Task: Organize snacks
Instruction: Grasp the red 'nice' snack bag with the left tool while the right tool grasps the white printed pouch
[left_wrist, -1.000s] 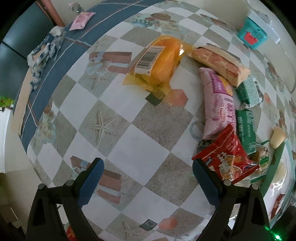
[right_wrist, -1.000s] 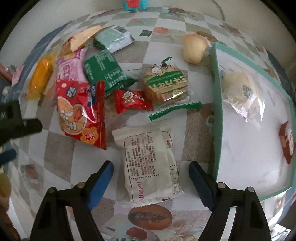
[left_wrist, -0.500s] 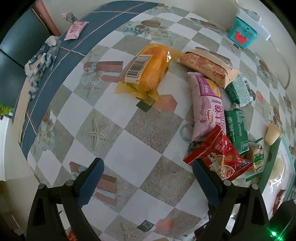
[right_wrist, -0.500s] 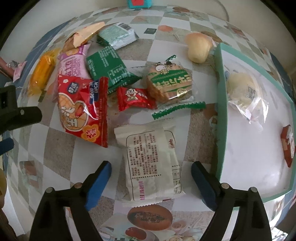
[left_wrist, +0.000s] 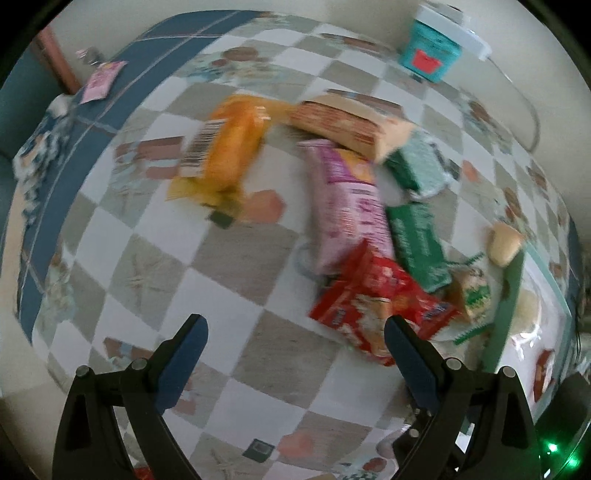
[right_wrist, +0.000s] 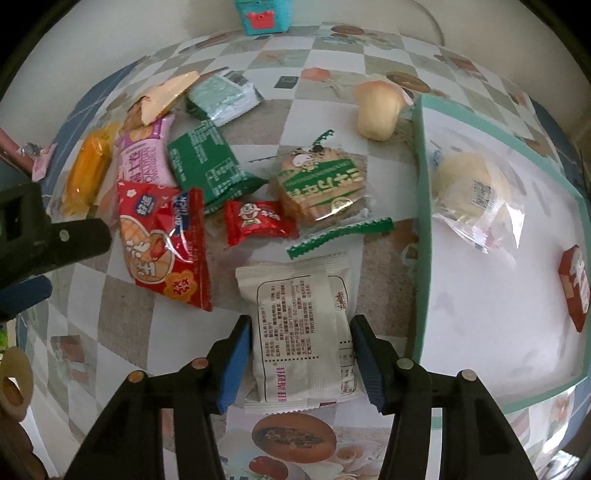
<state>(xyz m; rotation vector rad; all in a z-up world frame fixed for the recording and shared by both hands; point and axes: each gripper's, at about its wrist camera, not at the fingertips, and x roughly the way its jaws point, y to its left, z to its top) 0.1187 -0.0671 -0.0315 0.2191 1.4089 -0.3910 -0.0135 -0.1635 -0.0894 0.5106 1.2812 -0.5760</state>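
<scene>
A white snack packet (right_wrist: 295, 295) lies flat on the checked tablecloth between the fingers of my right gripper (right_wrist: 302, 325). Its jaws are closing, with the blue pads right at the packet's side edges and no squeeze showing. Just right of it sits a green-rimmed white tray (right_wrist: 421, 221) holding a wrapped bun (right_wrist: 469, 181) and a small red packet (right_wrist: 576, 284). My left gripper (left_wrist: 295, 325) hangs open and empty above bare cloth, left of the red bag (left_wrist: 369, 302). Several snacks form a pile: a pink bag (left_wrist: 347, 206), an orange pack (left_wrist: 225, 144), green packs and a biscuit pack (right_wrist: 321, 188).
A teal box (left_wrist: 430, 51) stands at the far table edge by the wall. A loose bun (right_wrist: 376, 110) lies beside the tray's far corner. A small pink packet (left_wrist: 103, 75) rests on the blue cloth border at the far left. A tape roll (right_wrist: 14, 384) shows at the near left.
My right gripper's jaws have narrowed onto the sides of the white packet. The left gripper has shifted and risen a little, so the snack pile now sits nearer its right finger.
</scene>
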